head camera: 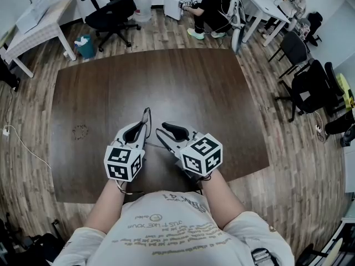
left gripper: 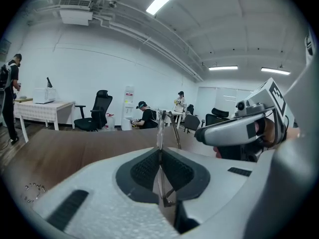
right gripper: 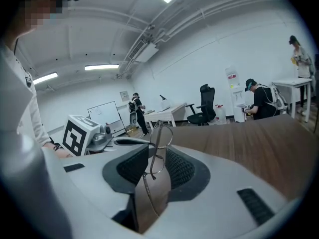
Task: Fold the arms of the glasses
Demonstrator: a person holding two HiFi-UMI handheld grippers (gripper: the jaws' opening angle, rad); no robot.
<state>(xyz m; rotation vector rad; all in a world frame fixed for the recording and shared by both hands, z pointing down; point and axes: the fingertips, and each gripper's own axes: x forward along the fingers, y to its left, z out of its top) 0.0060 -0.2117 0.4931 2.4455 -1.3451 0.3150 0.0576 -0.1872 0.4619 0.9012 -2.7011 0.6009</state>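
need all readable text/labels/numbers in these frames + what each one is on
"JUST USE YOUR" - seemingly, seen upside down, on the person's T-shirt; its other print lines are too blurred to read.
Marker cubes: square black-and-white patterns only, no letters.
Water dispenser: red label too small to read.
Whiteboard: nothing legible.

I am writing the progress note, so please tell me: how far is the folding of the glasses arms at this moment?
Done: the glasses are held above the table, pinched in the left gripper. In hand: the right gripper stands open around the frame, not pressing it. Left: I cannot confirm that either arm is folded, so both may remain.
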